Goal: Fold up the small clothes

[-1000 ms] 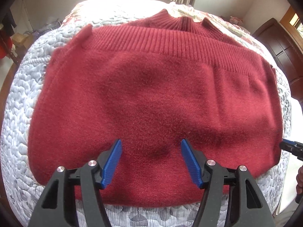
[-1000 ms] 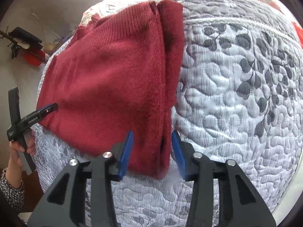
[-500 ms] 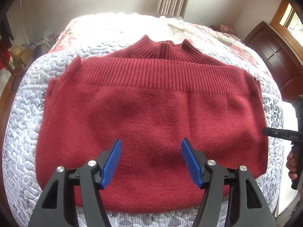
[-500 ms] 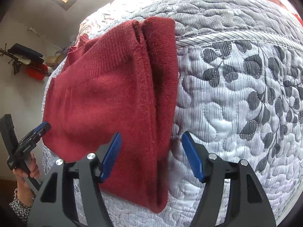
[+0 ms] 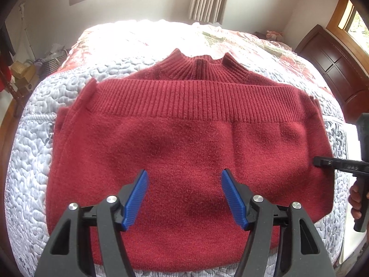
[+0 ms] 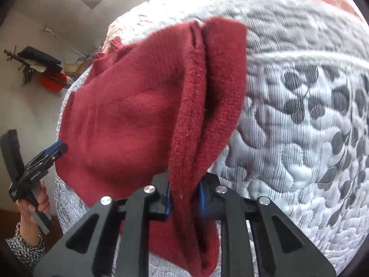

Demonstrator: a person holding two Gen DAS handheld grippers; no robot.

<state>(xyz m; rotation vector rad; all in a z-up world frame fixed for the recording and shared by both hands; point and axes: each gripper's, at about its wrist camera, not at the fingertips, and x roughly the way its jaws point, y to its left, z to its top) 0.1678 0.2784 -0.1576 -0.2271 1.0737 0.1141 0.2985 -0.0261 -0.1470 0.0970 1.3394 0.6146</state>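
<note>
Bed (image 5: 34,152) covered by a white quilt (image 6: 299,138) stitched with grey leaf shapes; it fills most of both wrist views and carries the garment. A curtain (image 5: 207,0) hangs against the far wall, and a dark wooden cabinet (image 5: 334,69) stands to the right of the bed.

Red sweater (image 5: 184,143), knitted, lying folded across the quilt near the bed's near edge. Its ribbed hem band (image 5: 196,99) runs side to side over the upper part of the fold, and the ribbed collar (image 5: 203,69) shows beyond that band.

Left claw (image 5: 184,198), blue-padded, standing wide apart above the near middle of the sweater and gripping nothing. In the right wrist view it appears at the left, close to the sweater's left edge, held by a hand (image 6: 34,205) with a patterned sleeve (image 6: 25,247).

Right claw (image 6: 184,198), drawn narrow with its blue pads pressed on a thick fold along the sweater's right edge; the fabric there rises off the quilt and bunches between the pads. In the left wrist view this claw meets the sweater's right edge.
</note>
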